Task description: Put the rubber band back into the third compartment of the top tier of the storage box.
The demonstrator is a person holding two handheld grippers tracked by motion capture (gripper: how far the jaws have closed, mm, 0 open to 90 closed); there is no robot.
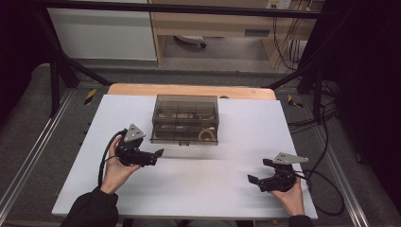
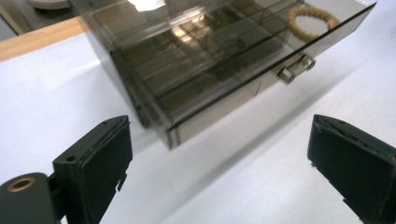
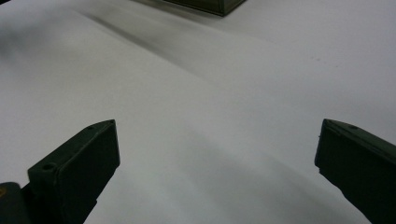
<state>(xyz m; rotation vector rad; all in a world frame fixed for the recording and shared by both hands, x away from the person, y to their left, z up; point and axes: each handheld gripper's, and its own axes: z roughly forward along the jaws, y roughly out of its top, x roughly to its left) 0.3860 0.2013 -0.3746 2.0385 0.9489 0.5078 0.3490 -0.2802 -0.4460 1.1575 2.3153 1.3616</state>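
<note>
A smoked see-through drawer box (image 1: 184,113) stands at the middle of the white table top (image 1: 213,189). Its lower drawer (image 2: 243,93) is pulled out a little, showing a small handle (image 2: 296,68) on its front. A tan bead bracelet (image 1: 206,135) (image 2: 313,18) lies in the drawer's right end. My left gripper (image 1: 158,156) (image 2: 219,158) is open with nothing in it, just left of the drawer's front and aimed at the box's near left corner. My right gripper (image 1: 258,170) (image 3: 217,158) is also open and holds nothing, low over bare table at the front right. A corner of the box (image 3: 210,4) appears at the top of the right gripper view.
A wooden table edge (image 1: 189,90) runs behind the white sheet. Black frame bars (image 1: 61,61) and cables (image 1: 326,179) flank the table. Bare white surface lies between the two grippers.
</note>
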